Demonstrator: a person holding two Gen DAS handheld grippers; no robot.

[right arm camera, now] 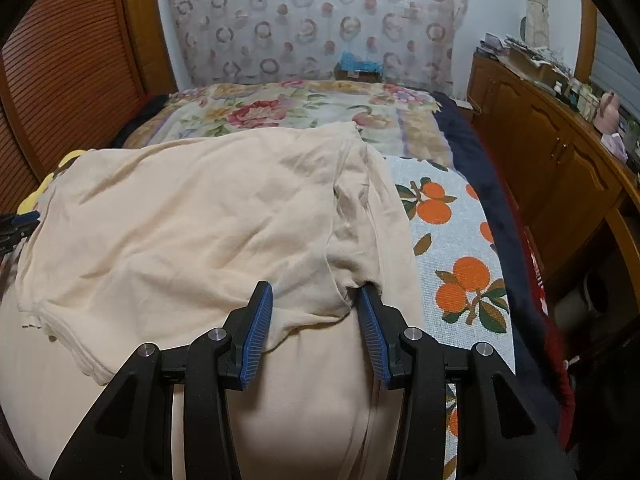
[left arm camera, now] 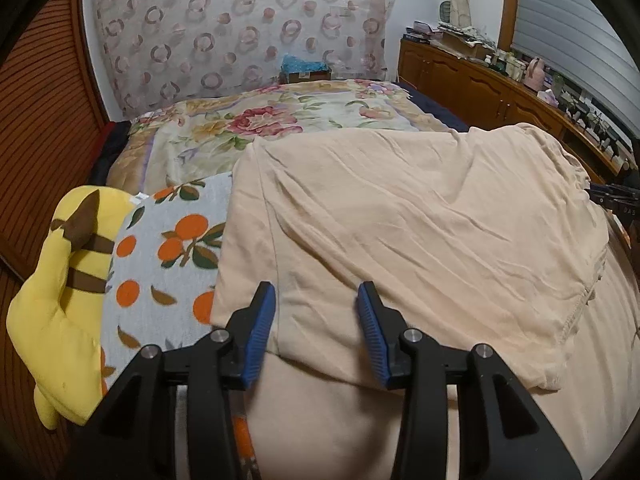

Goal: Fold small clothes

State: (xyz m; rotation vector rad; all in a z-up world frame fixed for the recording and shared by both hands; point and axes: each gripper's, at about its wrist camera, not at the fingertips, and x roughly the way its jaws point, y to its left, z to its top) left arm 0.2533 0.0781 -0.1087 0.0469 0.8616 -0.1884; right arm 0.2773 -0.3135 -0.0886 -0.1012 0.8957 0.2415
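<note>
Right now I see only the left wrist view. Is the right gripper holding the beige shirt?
Observer: No. The right gripper is open. A wrinkled sleeve of the beige shirt lies between its jaws, not pinched.
Operator: What is beside the shirt on that side?
Observer: The orange-print cloth, bare there.
Operator: And beyond the cloth?
Observer: A dark blue blanket runs along it.
</note>
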